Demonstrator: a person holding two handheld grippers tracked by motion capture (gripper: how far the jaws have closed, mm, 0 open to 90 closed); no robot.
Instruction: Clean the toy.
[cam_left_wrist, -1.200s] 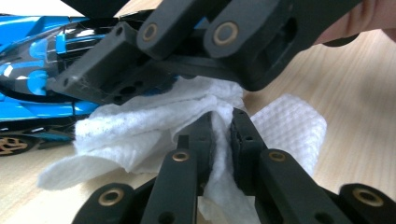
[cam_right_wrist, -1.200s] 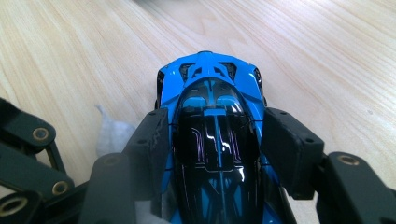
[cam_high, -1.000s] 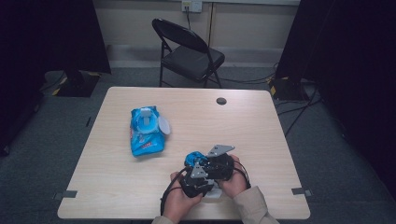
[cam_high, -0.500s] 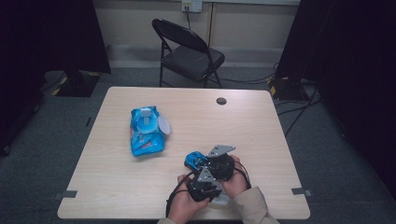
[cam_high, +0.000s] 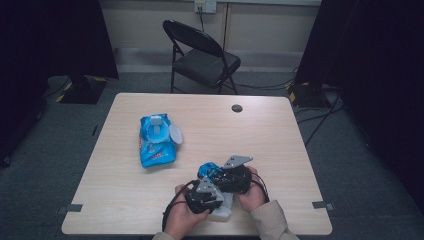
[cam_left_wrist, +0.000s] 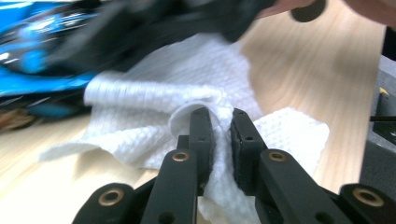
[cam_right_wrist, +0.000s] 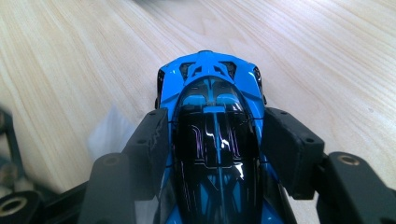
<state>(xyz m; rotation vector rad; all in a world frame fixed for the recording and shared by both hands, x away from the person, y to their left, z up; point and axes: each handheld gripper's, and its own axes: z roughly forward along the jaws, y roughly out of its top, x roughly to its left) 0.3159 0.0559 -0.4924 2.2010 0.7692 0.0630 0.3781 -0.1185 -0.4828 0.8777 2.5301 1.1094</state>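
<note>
— Well, holding what, over there by the near edge of the table (cam_high: 125, 210)?

— A toy car (cam_right_wrist: 215, 140), clamped by its flanks between the jaws of the right gripper (cam_right_wrist: 212, 149). Glossy blue body, black canopy with thin purple and white streaks, black vents at the far end, pointing away across the pale wood. Seen from the high view as a small blue patch (cam_high: 207, 170) just ahead of both hands.

— And the left gripper (cam_left_wrist: 223, 140)?

— Nearly pressed together, pinching a fold of white wipe (cam_left_wrist: 196, 93). Textured weave, crumpled, bunched up between the pads and spreading out onto the wood on both sides. Lying right against the blue car, a blur at the upper left of the left gripper view.

— Touching the car, then?

— Hard to tell; too blurred at that spot. Close beside it, certainly.

— Anything else on the table?

— A blue wipes packet (cam_high: 157, 142), flap open, well apart toward the left. A small dark round spot (cam_high: 237, 108) near the far edge. Beyond the table, a black folding chair (cam_high: 200, 55).
</note>
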